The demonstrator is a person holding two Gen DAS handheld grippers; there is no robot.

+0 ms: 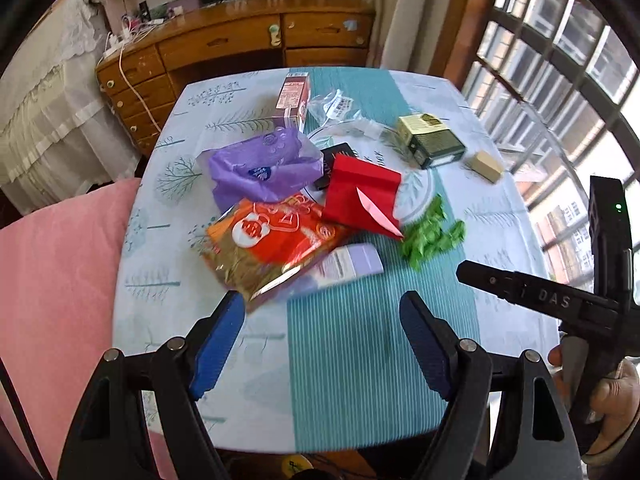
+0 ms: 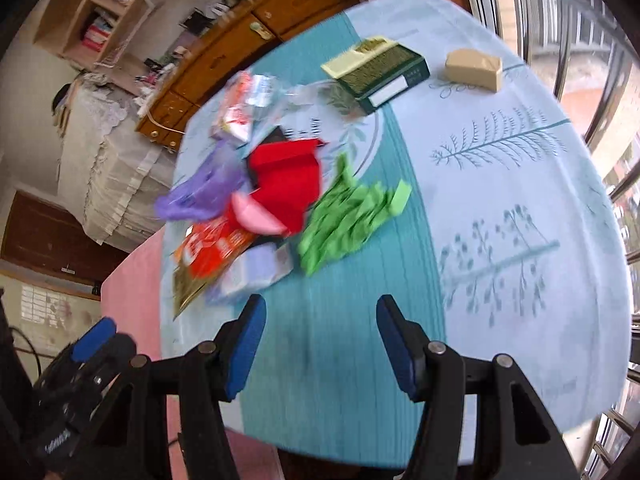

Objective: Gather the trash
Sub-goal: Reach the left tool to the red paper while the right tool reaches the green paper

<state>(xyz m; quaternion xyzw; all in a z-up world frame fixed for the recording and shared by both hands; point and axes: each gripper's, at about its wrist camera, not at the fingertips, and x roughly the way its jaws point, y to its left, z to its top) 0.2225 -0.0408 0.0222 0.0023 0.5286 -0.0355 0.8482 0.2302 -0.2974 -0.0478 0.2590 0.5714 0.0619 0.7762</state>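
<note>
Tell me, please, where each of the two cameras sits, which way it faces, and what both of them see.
Left wrist: on the left gripper, looking down over the table toward the wooden dresser; its open blue fingers show, with the right gripper and a hand at the right edge.
Right wrist: on the right gripper, tilted, facing the same table; its open fingers show, the left gripper at lower left.
Shared: red paper, green scraps, purple bag.

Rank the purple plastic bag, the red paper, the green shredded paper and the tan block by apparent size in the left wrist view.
1. Purple plastic bag
2. Red paper, nearly as large, so these two are close
3. Green shredded paper
4. Tan block, though it lies farther away
</note>
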